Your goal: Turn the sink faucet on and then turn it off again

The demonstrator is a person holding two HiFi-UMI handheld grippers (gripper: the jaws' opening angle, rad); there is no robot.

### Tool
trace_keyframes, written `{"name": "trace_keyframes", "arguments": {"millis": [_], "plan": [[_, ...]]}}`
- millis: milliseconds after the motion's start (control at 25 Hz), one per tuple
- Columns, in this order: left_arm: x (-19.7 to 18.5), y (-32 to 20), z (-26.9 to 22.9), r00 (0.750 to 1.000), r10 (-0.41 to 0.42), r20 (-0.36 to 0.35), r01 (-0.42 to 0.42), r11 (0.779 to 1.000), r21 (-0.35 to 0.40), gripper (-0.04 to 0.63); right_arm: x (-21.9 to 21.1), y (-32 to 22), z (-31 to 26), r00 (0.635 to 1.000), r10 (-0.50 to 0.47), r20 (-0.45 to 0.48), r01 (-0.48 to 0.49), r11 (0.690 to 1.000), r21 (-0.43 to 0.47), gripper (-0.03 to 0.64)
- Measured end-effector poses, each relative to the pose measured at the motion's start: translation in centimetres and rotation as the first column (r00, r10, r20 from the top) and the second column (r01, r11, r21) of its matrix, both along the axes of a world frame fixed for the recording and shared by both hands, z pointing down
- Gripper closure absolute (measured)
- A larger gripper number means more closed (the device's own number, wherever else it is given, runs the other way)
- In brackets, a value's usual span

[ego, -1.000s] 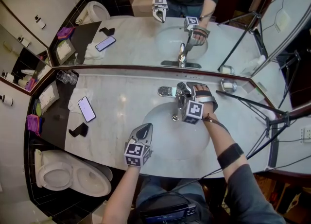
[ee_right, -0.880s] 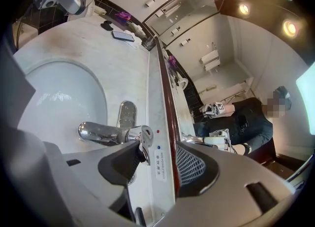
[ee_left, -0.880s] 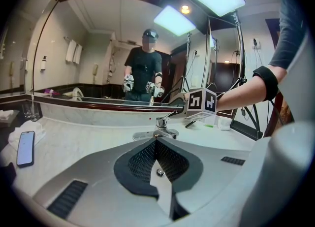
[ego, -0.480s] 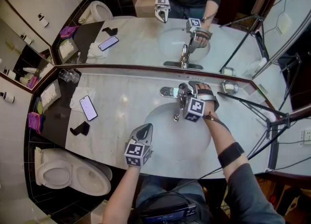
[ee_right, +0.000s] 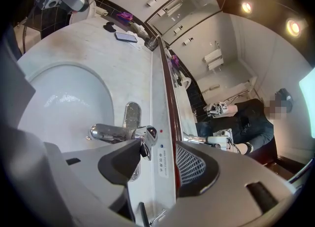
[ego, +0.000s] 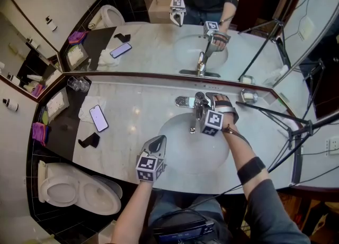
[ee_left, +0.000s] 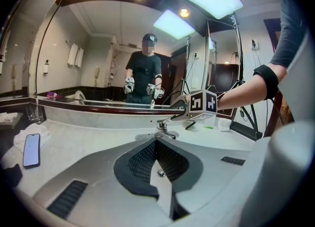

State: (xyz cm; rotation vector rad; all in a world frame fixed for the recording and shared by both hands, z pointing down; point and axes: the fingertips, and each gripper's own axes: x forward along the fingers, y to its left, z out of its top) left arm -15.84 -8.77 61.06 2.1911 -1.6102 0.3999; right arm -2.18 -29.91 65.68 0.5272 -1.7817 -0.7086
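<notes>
Chrome faucet lever sits unclamped between the spread right tongs, so a sideways push may glance off; left tongs hang pressed together, empty.

We saw the faucet gleaming in polished metal. Around it, the marble-like counter and white sink looked glossy.

Over the 3 head-view pictures the scene has drifted slightly toward the right of the frame. The phone at middle left, the glasses at upper left and the faucet at centre each sit a little further right than 1 second ago.
</notes>
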Motion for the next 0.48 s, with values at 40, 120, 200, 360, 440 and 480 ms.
{"name": "trace_keyframes", "arguments": {"millis": [40, 120, 200, 360, 440, 480], "plan": [[0.0, 0.2, -0.1, 1.000, 0.002, 0.000, -0.002, 1.000, 0.001, 0.607, 0.1, 0.4, -0.3, 1.000, 0.000, 0.001, 0.000, 1.000, 0.006, 0.392], [0.0, 0.3, -0.6, 1.000, 0.007, 0.000, -0.007, 1.000, 0.006, 0.607, 0.3, 1.4, -1.5, 1.000, 0.008, 0.023, -0.008, 1.000, 0.003, 0.405], [0.1, 0.3, -1.1, 1.000, 0.015, 0.001, -0.015, 1.000, 0.013, 0.607, 0.7, 2.3, -2.5, 0.999, 0.028, 0.047, -0.028, 1.000, -0.003, 0.407], [0.2, 0.5, -1.9, 1.000, 0.031, 0.002, -0.031, 0.999, 0.025, 0.607, 2.7, 3.8, -3.5, 0.993, 0.079, 0.089, -0.081, 0.997, 0.018, 0.481], [0.3, 0.4, -2.4, 0.999, 0.039, -0.001, -0.039, 0.999, 0.035, 0.607, 3.5, 4.8, -4.7, 0.985, 0.108, 0.132, -0.112, 0.993, 0.028, 0.502], [0.4, 0.4, -2.7, 0.999, 0.044, -0.001, -0.044, 0.998, 0.039, 0.607, 3.9, 5.3, -5.4, 0.981, 0.123, 0.152, -0.129, 0.991, 0.030, 0.513]]}}
